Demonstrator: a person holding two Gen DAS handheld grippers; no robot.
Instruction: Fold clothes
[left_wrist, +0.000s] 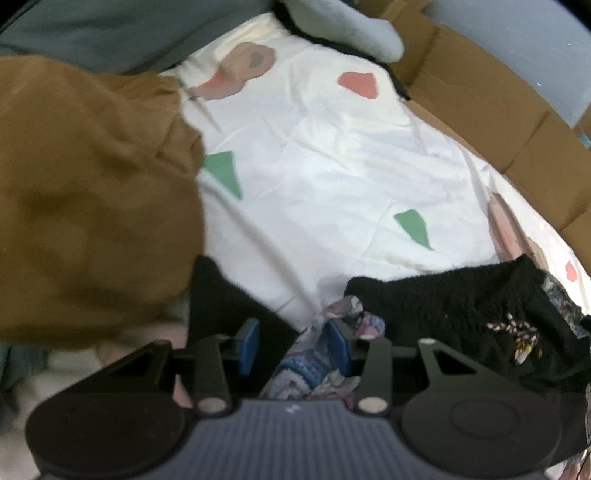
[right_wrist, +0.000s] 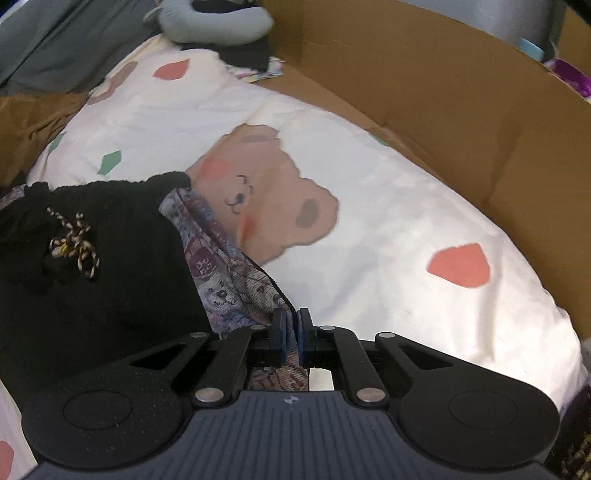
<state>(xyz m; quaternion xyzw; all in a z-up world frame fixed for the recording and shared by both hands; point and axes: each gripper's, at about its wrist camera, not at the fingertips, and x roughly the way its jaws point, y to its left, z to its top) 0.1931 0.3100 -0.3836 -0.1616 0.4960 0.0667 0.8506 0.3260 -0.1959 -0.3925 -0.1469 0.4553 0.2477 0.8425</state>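
A garment of black knit and patterned woven cloth, with a striped drawstring bow, lies on a white bear-print duvet. My right gripper is shut on the patterned cloth's edge, pinched between its blue pads. In the left wrist view the same black knit is at the right. A bunch of patterned cloth sits between the spread fingers of my left gripper, against its right pad. That gripper is open.
A brown garment is heaped at the left. A cardboard wall borders the duvet on the right and back. A pale blue plush item and dark cloth lie at the far end, with grey fabric behind.
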